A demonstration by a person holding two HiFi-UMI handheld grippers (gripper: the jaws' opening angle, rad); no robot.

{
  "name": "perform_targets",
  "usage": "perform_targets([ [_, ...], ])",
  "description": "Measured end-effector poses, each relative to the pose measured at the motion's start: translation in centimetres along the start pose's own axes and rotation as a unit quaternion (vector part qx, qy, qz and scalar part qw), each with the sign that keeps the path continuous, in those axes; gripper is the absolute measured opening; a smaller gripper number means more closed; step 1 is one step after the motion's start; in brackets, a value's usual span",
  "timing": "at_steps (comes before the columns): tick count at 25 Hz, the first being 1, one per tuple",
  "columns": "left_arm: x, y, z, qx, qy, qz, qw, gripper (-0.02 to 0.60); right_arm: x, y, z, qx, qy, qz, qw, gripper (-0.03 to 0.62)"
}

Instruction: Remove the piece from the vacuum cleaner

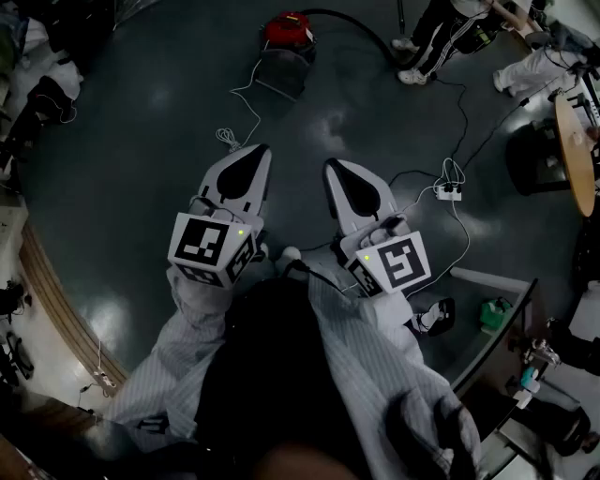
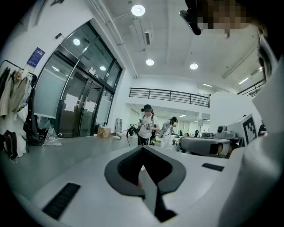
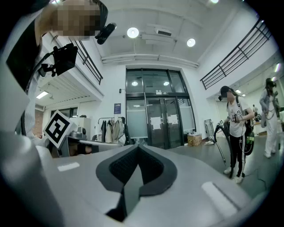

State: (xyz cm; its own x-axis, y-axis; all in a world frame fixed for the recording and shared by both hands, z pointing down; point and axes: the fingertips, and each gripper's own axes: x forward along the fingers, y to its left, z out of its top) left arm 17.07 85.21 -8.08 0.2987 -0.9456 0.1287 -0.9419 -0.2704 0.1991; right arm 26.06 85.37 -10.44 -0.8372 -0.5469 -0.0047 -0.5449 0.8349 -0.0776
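Standing on dark floor (image 1: 141, 141), red-topped vacuum cleaner (image 1: 288, 42)

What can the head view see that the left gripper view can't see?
Only the head view shows the red vacuum cleaner and the white cable lying near it. Only the left gripper view shows the glass doors, the ceiling lights and the balcony railing. Both show the left claw, shut with nothing in it.
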Motion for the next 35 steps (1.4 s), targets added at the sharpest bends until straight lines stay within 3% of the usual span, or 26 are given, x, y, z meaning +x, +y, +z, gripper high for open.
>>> perform_targets([
  [4, 0.1, 0.1, 0.2, 0.001, -0.003, -0.002, 1.0000, 0.005, 0.1, 0.0, -0.8, 0.002, 0.022, -0.001, 1.000, 0.000],
  [11, 0.4, -0.7, -0.3, 0.002, -0.002, 0.005, 1.0000, 0.005, -0.9, -0.4, -0.8, 0.004, 0.015, -0.004, 1.000, 0.000],
  [21, 3.1, 1.0, -1.8, 0.004, 0.011, 0.038, 0.9992, 0.005, 0.3, -3.8, -3.9, 0.052, 0.025, -0.007, 0.998, 0.002],
  [28, 11.0, 8.7, -2.4, 0.005, 0.029, 0.046, 0.9985, 0.005, 9.5, -10.0, -6.4, 0.077, 0.033, -0.012, 0.996, 0.002],
  [35, 23.0, 20.0, 1.7, 0.007, 0.037, 0.014, 0.9992, 0.005, 24.3, -18.5, -4.1, 0.039, 0.026, -0.028, 0.999, 0.002],
])
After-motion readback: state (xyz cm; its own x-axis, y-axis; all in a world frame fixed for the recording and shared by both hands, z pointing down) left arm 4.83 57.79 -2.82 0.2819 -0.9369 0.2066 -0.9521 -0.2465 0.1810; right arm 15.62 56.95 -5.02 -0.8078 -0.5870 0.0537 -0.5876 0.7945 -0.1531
